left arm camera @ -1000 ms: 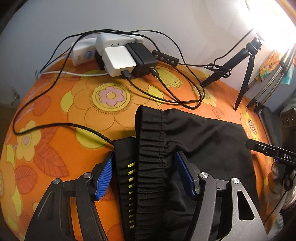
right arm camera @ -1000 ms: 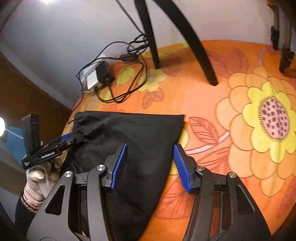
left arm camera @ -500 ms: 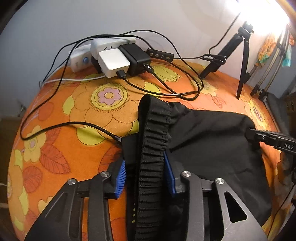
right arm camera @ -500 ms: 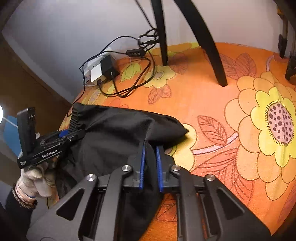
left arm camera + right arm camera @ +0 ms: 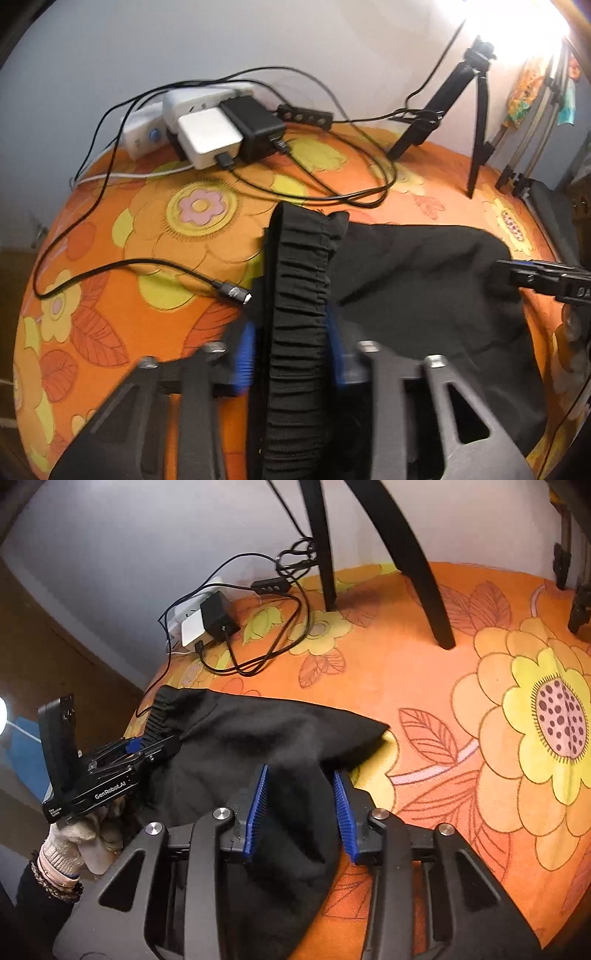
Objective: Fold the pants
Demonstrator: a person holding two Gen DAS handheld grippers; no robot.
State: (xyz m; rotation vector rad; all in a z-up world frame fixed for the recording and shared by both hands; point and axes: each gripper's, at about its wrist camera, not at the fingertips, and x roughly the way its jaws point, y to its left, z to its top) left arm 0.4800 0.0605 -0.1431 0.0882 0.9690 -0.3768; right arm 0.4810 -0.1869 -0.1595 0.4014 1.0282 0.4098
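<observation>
My left hand-held gripper (image 5: 290, 347) has just closed on the black pants' (image 5: 424, 280) waistband (image 5: 299, 280); my right hand-held gripper (image 5: 301, 808), reopening slightly, straddles gathered fabric on the tabletop (image 5: 424, 686). Fold can begin.

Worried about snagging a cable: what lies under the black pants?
Around the pants only the orange floral cloth shows. A loose cable plug lies just beside the waistband; whatever sits beneath is covered.

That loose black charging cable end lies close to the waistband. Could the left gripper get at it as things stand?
Probably not yet: the left gripper is shut on the black pants' ribbed waistband. The cable end lies uncovered just beside it.
</observation>
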